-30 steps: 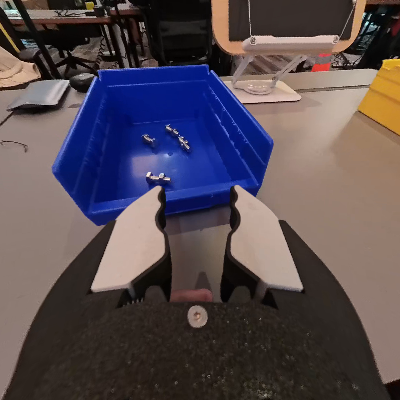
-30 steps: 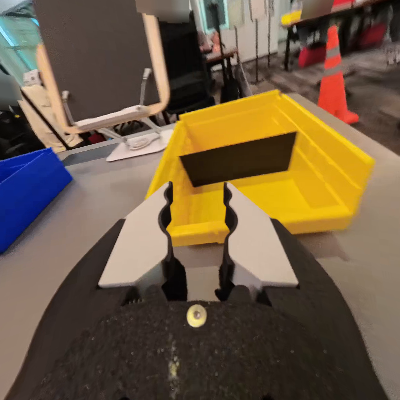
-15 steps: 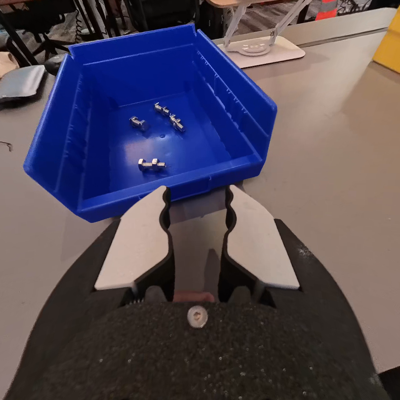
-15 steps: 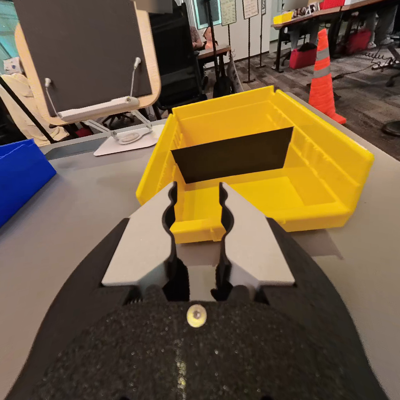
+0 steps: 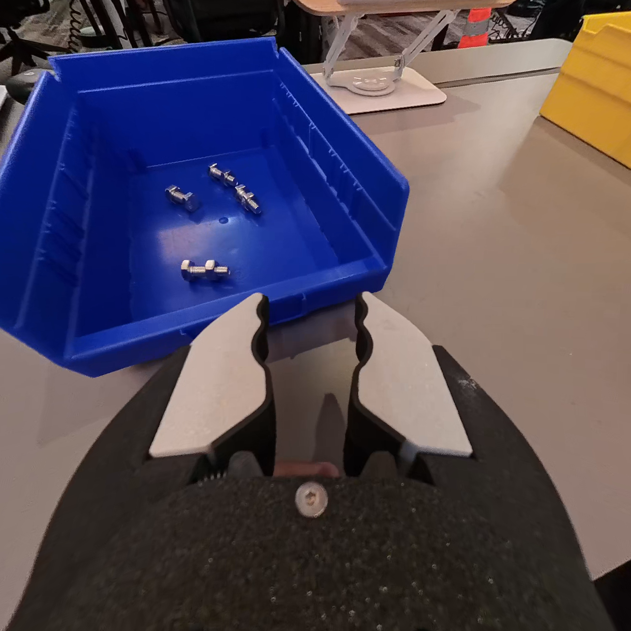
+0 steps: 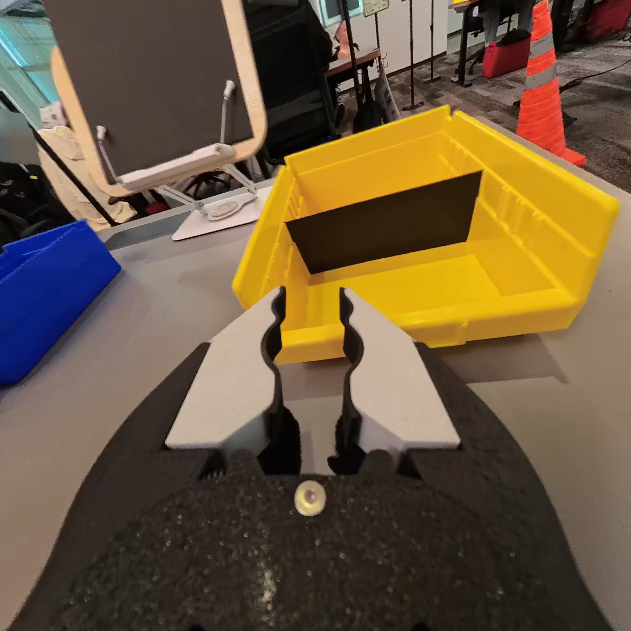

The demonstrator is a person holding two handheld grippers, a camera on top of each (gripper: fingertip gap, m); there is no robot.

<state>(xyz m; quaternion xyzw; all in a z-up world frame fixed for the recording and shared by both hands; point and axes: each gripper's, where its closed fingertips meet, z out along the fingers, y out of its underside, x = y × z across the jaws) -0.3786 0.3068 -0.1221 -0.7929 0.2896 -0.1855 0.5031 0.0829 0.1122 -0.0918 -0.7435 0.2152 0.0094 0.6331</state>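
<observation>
A: How does the left claw (image 5: 309, 309) stand?

B: Parted to a moderate gap, nothing between its fingers. It hangs over the grey desk (image 5: 495, 273), tips just short of the low front lip of the blue bin (image 5: 44, 211).

A: And what lies beyond that lip?

B: Four small bolts with nuts on the bin floor. The nearest bolt (image 5: 204, 270) is ahead and a little left of the tips, long axis crosswise to the fingers. Three more sit farther back, two of them almost touching. The side and back walls stand much higher than the front lip.

A: The right claw (image 6: 310, 300)?

B: Also parted, somewhat narrower, and empty. It points at the near left corner of the yellow bin (image 6: 529, 307), whose black divider (image 6: 382, 223) stands crosswise; the front compartment looks bare. Open desk lies between the two bins, and the left claw is by far the nearer to the bolts.
</observation>
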